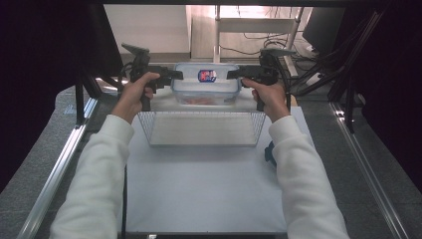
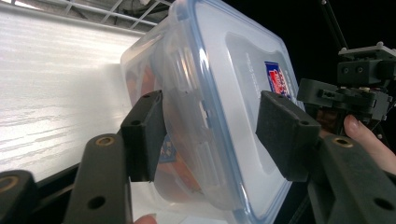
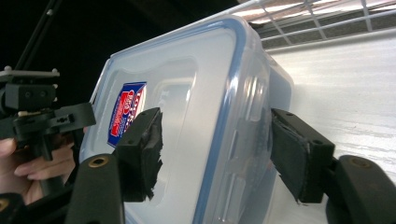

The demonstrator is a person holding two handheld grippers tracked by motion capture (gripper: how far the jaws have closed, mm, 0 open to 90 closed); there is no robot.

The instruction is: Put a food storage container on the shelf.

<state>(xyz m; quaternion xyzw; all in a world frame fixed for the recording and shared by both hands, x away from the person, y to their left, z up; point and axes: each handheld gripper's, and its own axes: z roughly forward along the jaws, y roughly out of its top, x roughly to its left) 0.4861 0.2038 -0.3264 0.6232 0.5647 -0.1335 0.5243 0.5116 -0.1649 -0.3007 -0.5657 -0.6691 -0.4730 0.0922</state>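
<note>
Both sleeves (image 1: pixel 99 174) reach forward, each tool (image 1: pixel 171 74) (image 1: pixel 234 74) open, straddling the lidded container (image 1: pixel 206 82) ends.

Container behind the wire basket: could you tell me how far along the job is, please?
Done: the lid is on the container. In hand: the left gripper and right gripper straddle its ends beyond the wire basket, fingers apparently not yet pressing. Left: grip, lift, probably set it in the basket, which looks empty.
</note>
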